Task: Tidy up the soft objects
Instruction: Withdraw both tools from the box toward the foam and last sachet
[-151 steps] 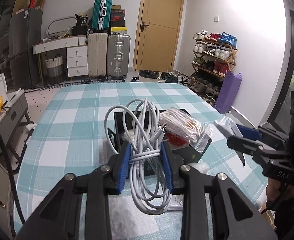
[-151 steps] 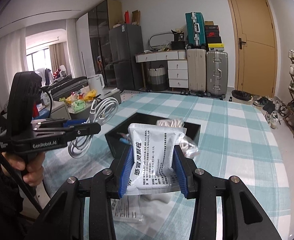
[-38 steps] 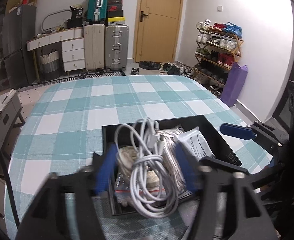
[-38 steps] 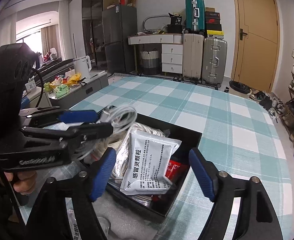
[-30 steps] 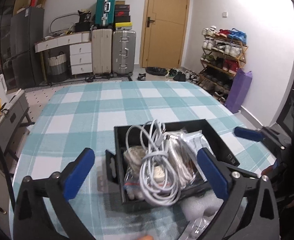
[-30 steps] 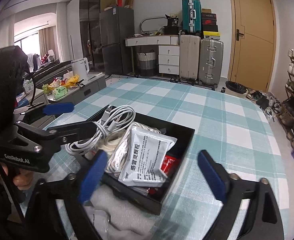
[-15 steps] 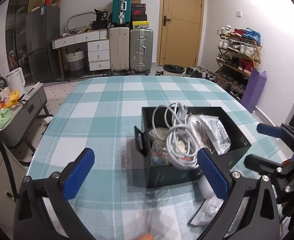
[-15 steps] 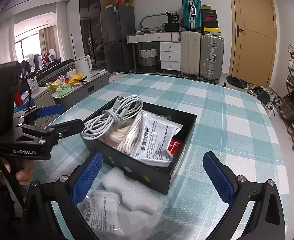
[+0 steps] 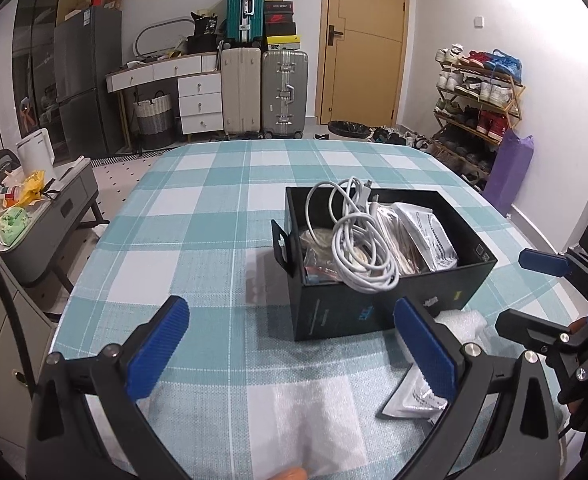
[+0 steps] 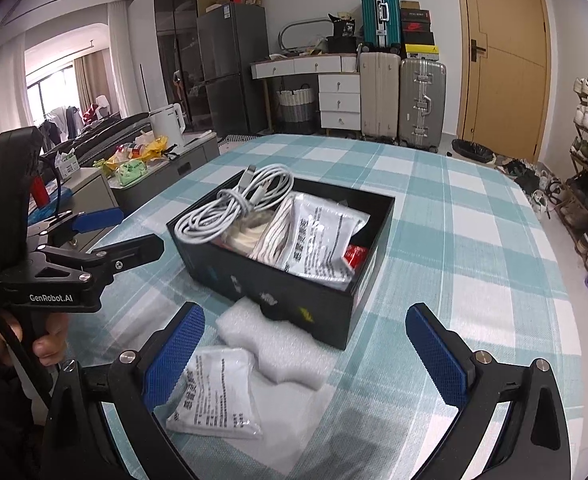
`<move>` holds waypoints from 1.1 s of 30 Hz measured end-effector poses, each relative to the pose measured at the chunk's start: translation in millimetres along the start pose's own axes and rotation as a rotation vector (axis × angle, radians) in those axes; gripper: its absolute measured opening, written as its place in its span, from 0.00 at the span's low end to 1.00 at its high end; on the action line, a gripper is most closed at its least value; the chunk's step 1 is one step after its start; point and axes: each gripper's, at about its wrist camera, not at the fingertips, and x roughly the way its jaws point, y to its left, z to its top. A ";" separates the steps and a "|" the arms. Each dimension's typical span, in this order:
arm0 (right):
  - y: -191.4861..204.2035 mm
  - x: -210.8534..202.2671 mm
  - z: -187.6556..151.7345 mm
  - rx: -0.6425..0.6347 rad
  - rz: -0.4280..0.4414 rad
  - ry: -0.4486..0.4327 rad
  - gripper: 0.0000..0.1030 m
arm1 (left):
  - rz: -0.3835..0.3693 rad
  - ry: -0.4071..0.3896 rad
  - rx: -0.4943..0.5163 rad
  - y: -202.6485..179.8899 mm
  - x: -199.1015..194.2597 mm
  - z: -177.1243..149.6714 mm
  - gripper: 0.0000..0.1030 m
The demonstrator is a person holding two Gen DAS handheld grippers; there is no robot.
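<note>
One tabletop [image 9: 198, 216] under a teal-and-white checked cloth fills both views, with wide bare cloth to the left and far side of the things and its near edge close below the grippers.

One black rectangular cardboard box [image 10: 294, 292] [image 9: 373, 312] stands open-topped on the right half of the tabletop. In the left wrist view its long axis runs left to right, with one flap [image 9: 282, 246] sticking out at its left end.

One sheet of white foam wrap [image 10: 270, 344] lies flat on the cloth, touching the box's near wall.

Inside the box lie one coiled white cable [image 10: 238, 204] [image 9: 357, 244] on top at the left end, its plug end pointing far, and one white printed sachet [image 10: 321, 240] [image 9: 429, 236] leaning at the right end. Between and under them sit other packets, too crowded to count.

A second white printed sachet [image 10: 214, 396] [image 9: 417, 396] lies flat outside the box, near the foam's near edge.

The left gripper [image 9: 290, 348] [image 10: 126, 232] hovers near the box's left end, its two blue-padded fingers [image 9: 158, 344] spread wide and holding nothing. The right gripper [image 10: 301, 356] [image 9: 525, 296] hangs over the foam and loose sachet, its fingers [image 10: 174, 352] likewise wide apart and empty.
</note>
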 end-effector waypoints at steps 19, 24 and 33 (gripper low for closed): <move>30.4 -2.0 -18.7 -0.035 0.025 0.049 0.99 | -0.018 0.034 0.036 -8.7 -6.1 -19.4 1.00; 30.4 -0.8 -25.5 -0.004 0.021 0.070 0.99 | -0.025 0.052 0.031 -5.8 -2.4 -25.9 1.00; 30.9 4.3 -40.3 0.023 0.034 0.127 0.99 | -0.030 0.103 0.016 0.9 6.7 -37.3 1.00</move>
